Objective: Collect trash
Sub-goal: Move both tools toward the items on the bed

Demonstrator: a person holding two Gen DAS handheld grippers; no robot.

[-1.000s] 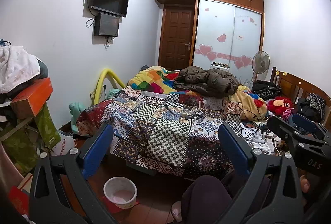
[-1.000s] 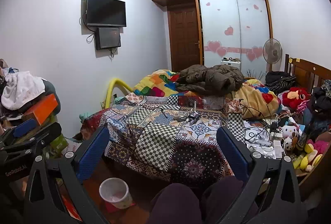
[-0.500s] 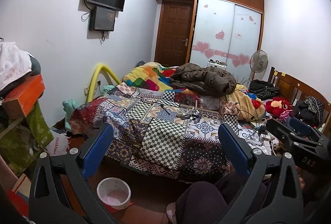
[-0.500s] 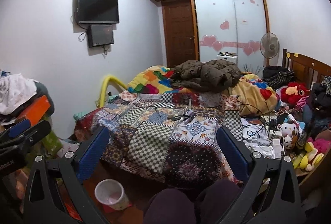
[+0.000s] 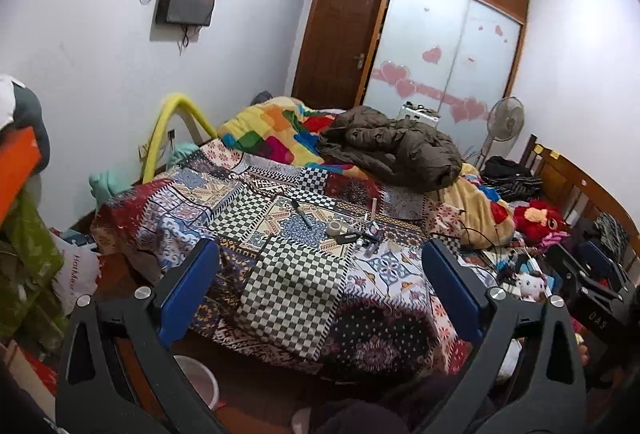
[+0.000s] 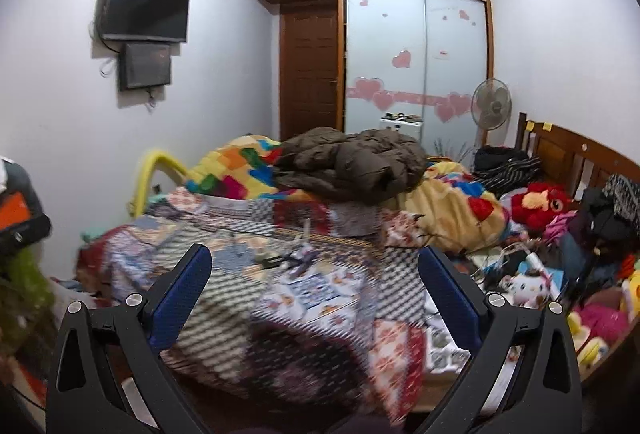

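Small loose items [image 5: 356, 232] lie in a cluster on the patchwork bedspread [image 5: 292, 286]: a tape roll [image 5: 335, 228], a dark pen-like stick [image 5: 302, 215] and some small wrappers. The same cluster [image 6: 294, 260] looks blurred in the right wrist view. My left gripper [image 5: 320, 278] is open and holds nothing, short of the bed's near edge. My right gripper [image 6: 314, 274] is likewise open and holds nothing. The right gripper's body [image 5: 588, 286] shows at the right of the left wrist view. A white bin [image 5: 198, 374] stands on the floor, partly hidden behind the left finger.
A brown jacket [image 5: 396, 149] and colourful quilts are piled at the bed's far side. Plush toys [image 6: 538, 203], cables and clutter crowd the right. Boxes, clothes and a white bag [image 5: 78, 270] stack on the left. A fan [image 6: 491, 105], wardrobe and door stand behind.
Both grippers have moved forward toward the bed and tilted, so the bed looms larger. The bin has slid low behind the left finger. Both stay open.
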